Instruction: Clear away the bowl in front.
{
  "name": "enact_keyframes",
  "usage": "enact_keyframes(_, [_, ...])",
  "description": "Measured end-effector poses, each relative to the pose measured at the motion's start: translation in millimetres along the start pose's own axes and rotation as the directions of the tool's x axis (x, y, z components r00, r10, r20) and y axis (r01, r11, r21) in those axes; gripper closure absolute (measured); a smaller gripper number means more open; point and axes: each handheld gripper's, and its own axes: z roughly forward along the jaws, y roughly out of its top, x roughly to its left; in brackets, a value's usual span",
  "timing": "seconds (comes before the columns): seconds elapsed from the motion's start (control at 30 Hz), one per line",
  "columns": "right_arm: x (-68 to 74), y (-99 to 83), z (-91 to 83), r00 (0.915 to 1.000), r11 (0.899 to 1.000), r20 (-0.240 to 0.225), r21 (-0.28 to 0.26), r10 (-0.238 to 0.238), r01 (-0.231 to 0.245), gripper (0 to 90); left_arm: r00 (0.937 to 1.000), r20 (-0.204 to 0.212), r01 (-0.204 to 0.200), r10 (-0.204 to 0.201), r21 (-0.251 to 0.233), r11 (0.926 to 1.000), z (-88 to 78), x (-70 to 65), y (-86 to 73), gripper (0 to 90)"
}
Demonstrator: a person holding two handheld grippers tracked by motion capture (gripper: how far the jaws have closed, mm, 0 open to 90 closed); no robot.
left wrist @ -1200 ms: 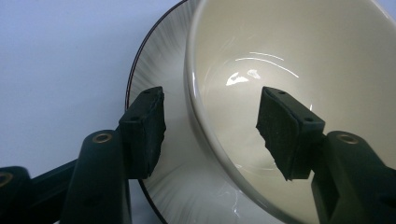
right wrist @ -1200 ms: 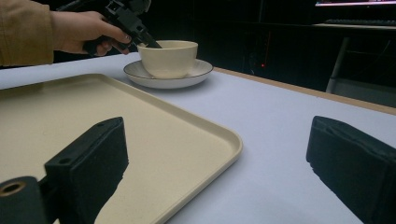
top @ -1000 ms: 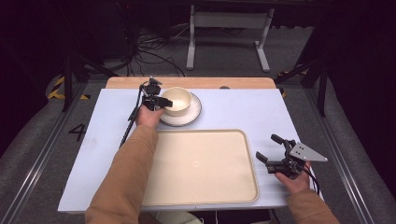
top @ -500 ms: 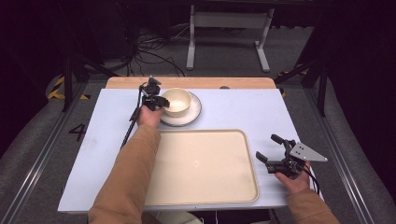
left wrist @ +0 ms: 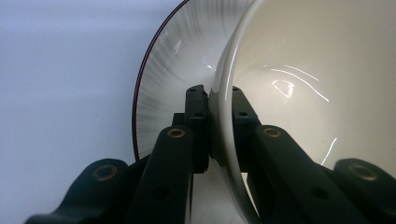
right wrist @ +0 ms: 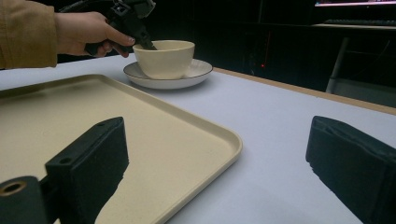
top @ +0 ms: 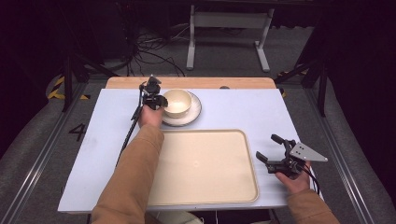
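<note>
A cream bowl [top: 177,100] stands on a white plate [top: 194,113] with a dark rim at the back of the table. My left gripper [top: 161,100] is shut on the bowl's left rim. In the left gripper view its jaws have just been closing, one pad inside the bowl [left wrist: 303,70] and one outside, above the plate [left wrist: 168,74]. My right gripper [top: 266,146] rests open at the front right, beside the tray, with nothing between its fingers. From the right gripper view [right wrist: 219,140] I see the bowl [right wrist: 164,58] and the left gripper [right wrist: 144,44] on it.
A large cream tray [top: 205,163] lies bare at the front middle of the pale blue table top [top: 243,107]. A wooden strip [top: 233,82] runs along the far edge. The left gripper's cable [top: 128,133] trails over the table's left side.
The left gripper's jaws have narrowed onto the bowl's rim. Both hands keep their places, and the bowl and plate have not shifted.
</note>
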Motion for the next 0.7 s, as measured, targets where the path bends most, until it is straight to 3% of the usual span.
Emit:
enact_keyframes(0.37, [0.1, 0.0, -0.1, 1.0000, 1.000, 0.001, -0.001, 0.000, 0.000, 5.9, 0.9999, 0.002, -0.012, 0.012, -0.019, 0.9997, -4.7, -4.3, -0.2, 83.5])
enact_keyframes(0.57, [0.2, 0.0, 0.0, 1.0000, 1.000, -0.001, -0.001, -0.001, 0.001, 5.9, 0.9986, -0.014, -0.052, 0.051, -0.016, 0.9985, -10.3, -8.9, 0.8, 83.6])
enact_keyframes(0.7, [0.2, 0.0, 0.0, 1.0000, 1.000, 0.002, 0.000, -0.002, 0.002, 5.9, 0.9988, 0.007, -0.048, 0.048, -0.024, 0.9986, -16.1, -10.1, 1.6, 83.6])
